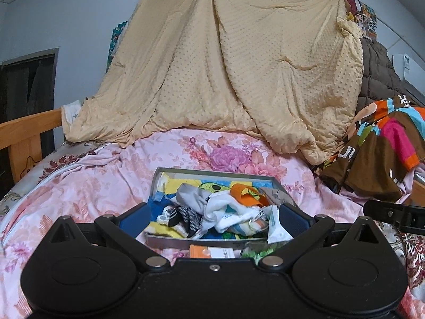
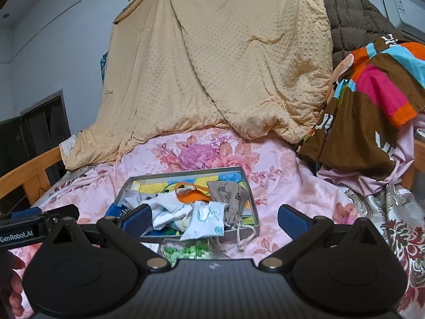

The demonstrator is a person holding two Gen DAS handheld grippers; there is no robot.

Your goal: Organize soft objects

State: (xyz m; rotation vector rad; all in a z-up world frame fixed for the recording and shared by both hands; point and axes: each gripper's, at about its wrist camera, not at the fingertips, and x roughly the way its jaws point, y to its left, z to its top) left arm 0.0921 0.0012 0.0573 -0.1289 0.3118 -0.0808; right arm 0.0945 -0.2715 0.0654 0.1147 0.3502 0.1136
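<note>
- On the bed: grey tray (image 1: 158,183) sits on pink floral sheet (image 1: 79,186), lined with a bright cartoon print, soft items heaped inside.
- Heap: white cloth (image 1: 225,212), orange strap (image 1: 245,192), black-and-white patterned piece (image 1: 190,219), grey cloth (image 1: 190,194).
- Right view adds a tan drawstring pouch (image 2: 233,199), cord trailing over the tray's near rim, and a white sachet (image 2: 205,222) draped over that rim.
- Just in front of the tray: clear packet with green print (image 2: 186,250) and an orange-white card (image 1: 209,252) on the sheet.
- Left gripper (image 1: 213,219) jaws wide, nothing between them, tray heap framed between the fingers.
- Right gripper (image 2: 213,219) jaws wide, empty; left finger over the heap, right finger over bare sheet beside the tray.
- Grippers side by side, near the tray's front edge.
- Behind: beige dotted quilt (image 1: 225,66) hanging to the sheet; striped brown fabric (image 2: 372,93) piled at right; wooden rail (image 1: 26,130) at left.
</note>
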